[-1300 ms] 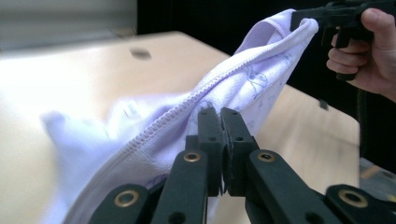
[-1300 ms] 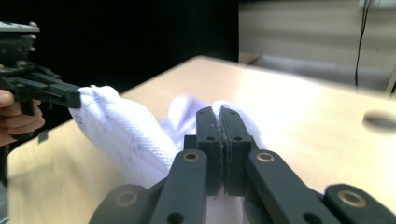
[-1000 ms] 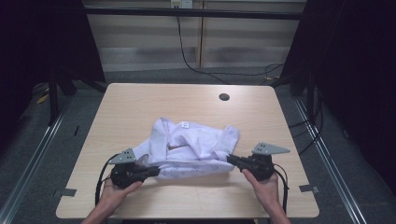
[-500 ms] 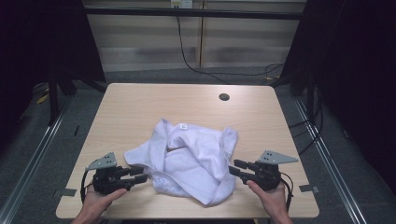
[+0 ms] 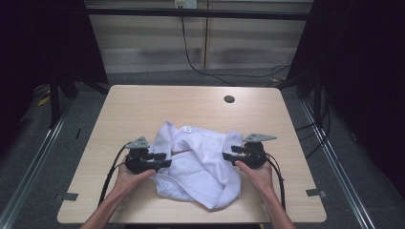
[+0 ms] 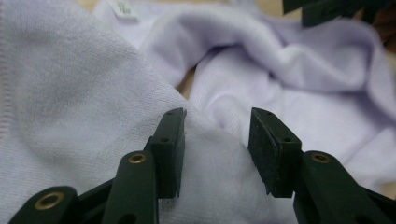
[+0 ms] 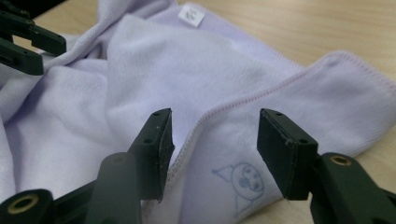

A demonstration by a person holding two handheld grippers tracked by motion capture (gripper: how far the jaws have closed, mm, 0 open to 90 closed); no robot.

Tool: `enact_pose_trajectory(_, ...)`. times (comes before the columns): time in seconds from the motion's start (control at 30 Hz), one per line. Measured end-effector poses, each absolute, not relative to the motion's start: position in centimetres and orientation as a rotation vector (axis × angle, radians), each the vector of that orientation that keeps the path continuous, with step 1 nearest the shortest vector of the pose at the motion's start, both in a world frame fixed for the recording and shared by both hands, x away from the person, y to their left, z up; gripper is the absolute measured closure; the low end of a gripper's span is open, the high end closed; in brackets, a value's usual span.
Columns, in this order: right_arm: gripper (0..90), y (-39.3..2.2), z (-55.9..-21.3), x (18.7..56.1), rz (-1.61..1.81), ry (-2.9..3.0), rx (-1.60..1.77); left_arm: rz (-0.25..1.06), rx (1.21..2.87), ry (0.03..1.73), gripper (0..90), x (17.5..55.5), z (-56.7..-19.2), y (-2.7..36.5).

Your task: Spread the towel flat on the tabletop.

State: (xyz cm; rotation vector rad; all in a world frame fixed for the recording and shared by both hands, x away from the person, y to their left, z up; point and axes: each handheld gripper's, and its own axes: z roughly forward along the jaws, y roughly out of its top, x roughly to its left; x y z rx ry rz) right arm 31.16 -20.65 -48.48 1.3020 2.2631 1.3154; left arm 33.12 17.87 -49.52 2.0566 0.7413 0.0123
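Right now a soft white cloth point(image 5: 198, 164) lies crumpled in the middle of the wooden table point(image 5: 143, 109), a bit nearer the person's side. It is wider from left to right than from front to back, so each end points at one hand.

On the left, the left gripper point(image 5: 160, 160) sits at the cloth's left edge. Its jaws are wide apart, and a fat fold of cloth point(image 6: 205, 154) pokes up between them but is not pinched.

On the right, the right gripper point(image 5: 231, 155) sits at the other edge. Its jaws are wide apart too. A stitched hem point(image 7: 243, 105) runs up between them, next to a small blue drawing point(image 7: 240, 182) (it looks like a little face with a pointy hat). A tiny tag point(image 7: 191, 15) shows at the far side.

Both hands look about equally close, so I think either could grab first just by squeezing.
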Motion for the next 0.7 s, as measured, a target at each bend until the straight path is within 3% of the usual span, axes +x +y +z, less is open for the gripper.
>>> enact_pose_trajectory(0.07, 50.9, -20.5, -48.9, 31.0, 1.258, 2.283, 1.307, 0.052, 2.093, 0.721, 65.9, 32.6, -49.3, 17.9)
enact_pose_trajectory(0.17, 77.5, -21.0, -49.3, 30.6, 1.252, 2.270, 1.314, 0.065, 2.125, 0.717, 78.4, 31.8, -49.2, 18.3)
enact_pose_trajectory(0.23, 88.7, -21.6, -49.1, 30.1, 1.236, 2.249, 1.308, 0.047, 2.127, 0.715, 80.1, 31.0, -49.1, 18.7)
enact_pose_trajectory(0.7, 90.0, -28.7, -48.4, 25.2, 1.146, 2.058, 1.434, -0.056, 2.094, 0.732, 76.3, 26.0, -49.1, 21.0)
